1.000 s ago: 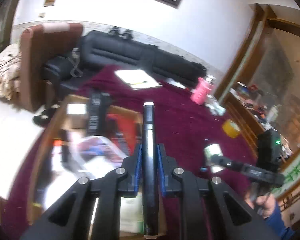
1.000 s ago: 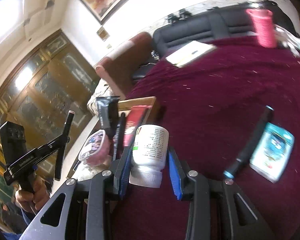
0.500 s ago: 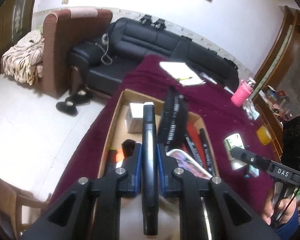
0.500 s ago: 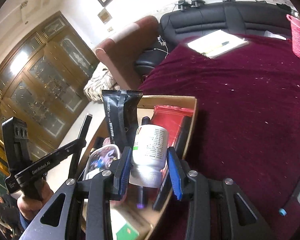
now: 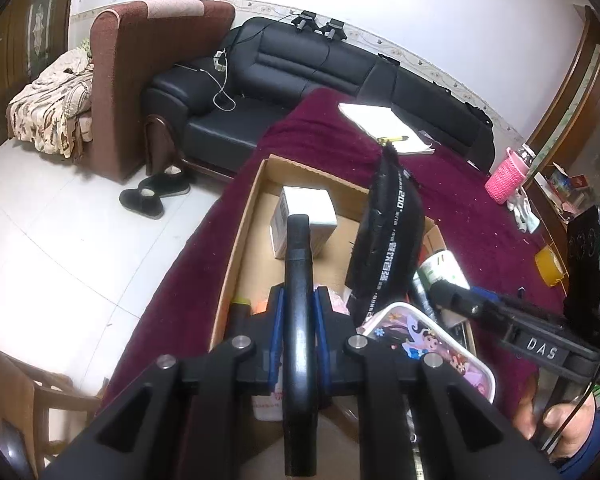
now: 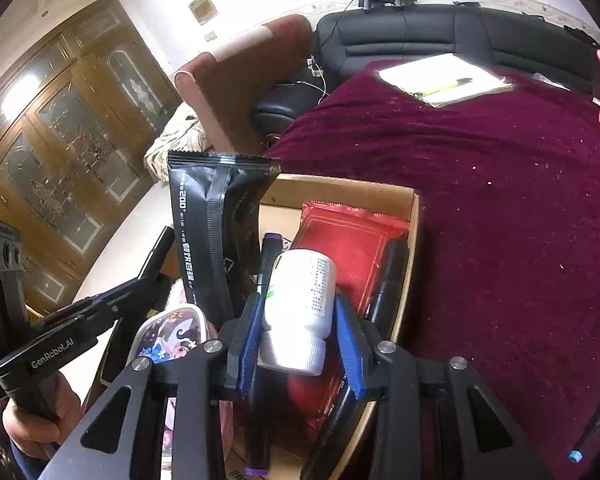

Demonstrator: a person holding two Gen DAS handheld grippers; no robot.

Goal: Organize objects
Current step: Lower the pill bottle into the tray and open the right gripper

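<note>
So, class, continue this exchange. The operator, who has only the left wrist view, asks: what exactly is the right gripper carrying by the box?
Observer: A white bottle, clamped between the right gripper's fingers, cap end toward the camera.
Operator: What's in the box behind it?
Observer: A red packet, toward the right side of the cardboard box.
Operator: Anything else?
Observer: A purple-capped marker, beside the black sachet.

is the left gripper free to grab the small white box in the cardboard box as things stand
Probably not yet: the left gripper is shut on a black marker. The small white box lies uncovered just ahead in the cardboard box.
</note>
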